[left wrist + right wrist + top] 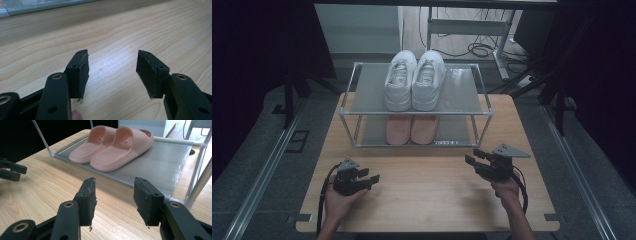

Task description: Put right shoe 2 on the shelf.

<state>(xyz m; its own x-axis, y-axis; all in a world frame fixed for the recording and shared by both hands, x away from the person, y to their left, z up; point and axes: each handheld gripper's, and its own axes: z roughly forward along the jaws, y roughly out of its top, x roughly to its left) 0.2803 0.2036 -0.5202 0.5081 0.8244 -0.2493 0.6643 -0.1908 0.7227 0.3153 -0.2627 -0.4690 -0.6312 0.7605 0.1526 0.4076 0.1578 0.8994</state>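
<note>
A pair of white sneakers stands on the top shelf of a two-tier metal shoe rack. Under them, on the bottom shelf, lies a pair of pink slippers. My left gripper rests low over the wooden table at the front left, open, with nothing between its jaws. My right gripper is at the front right, just before the rack's right corner, open and empty, pointing toward the slippers. The left gripper's jaws also appear at the left edge of the right gripper view.
The light wooden table has bare surface between the two grippers and in front of the rack. The rack's thin metal posts stand close to the right gripper. Dark curtains, floor rails and a desk frame with cables surround the table.
</note>
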